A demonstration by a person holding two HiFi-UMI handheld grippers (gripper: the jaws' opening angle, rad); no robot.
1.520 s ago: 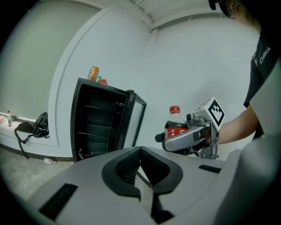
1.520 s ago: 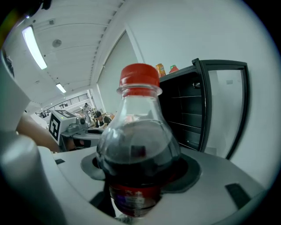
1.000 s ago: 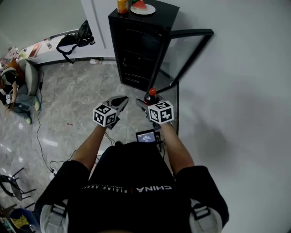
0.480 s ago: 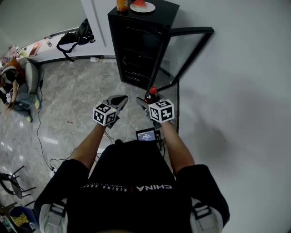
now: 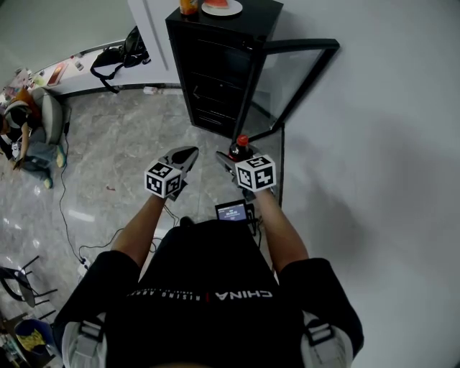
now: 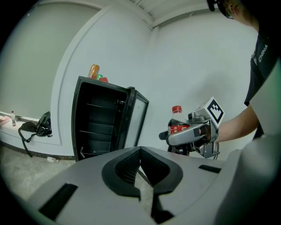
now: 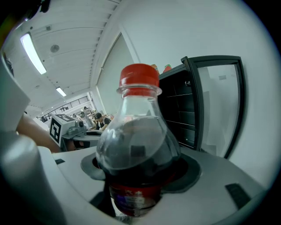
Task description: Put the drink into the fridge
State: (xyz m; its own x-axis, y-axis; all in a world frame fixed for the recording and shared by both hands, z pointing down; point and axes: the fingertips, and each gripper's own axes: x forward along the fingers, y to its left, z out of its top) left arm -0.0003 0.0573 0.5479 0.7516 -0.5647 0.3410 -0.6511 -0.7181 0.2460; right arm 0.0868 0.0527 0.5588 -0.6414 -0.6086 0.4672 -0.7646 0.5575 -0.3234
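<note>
My right gripper [image 5: 231, 159] is shut on a cola bottle [image 5: 240, 148] with a red cap; in the right gripper view the bottle [image 7: 137, 162] stands upright between the jaws and fills the middle. The left gripper view shows the same bottle [image 6: 176, 126] held out to the right. My left gripper [image 5: 184, 155] is shut and holds nothing. The black fridge [image 5: 215, 72] stands ahead against the white wall, its glass door [image 5: 291, 83] swung open to the right. Its dark shelves [image 6: 99, 127] look bare.
An orange bottle [image 5: 188, 6] and a plate of red fruit [image 5: 221, 7] sit on the fridge top. A black bag [image 5: 115, 61] lies on a low ledge at the left. A seated person [image 5: 18, 136] is far left. Cables [image 5: 68, 215] run over the marble floor.
The fridge has come slightly nearer in the head view as I step forward. Both grippers keep their pose and the bottle stays held.
</note>
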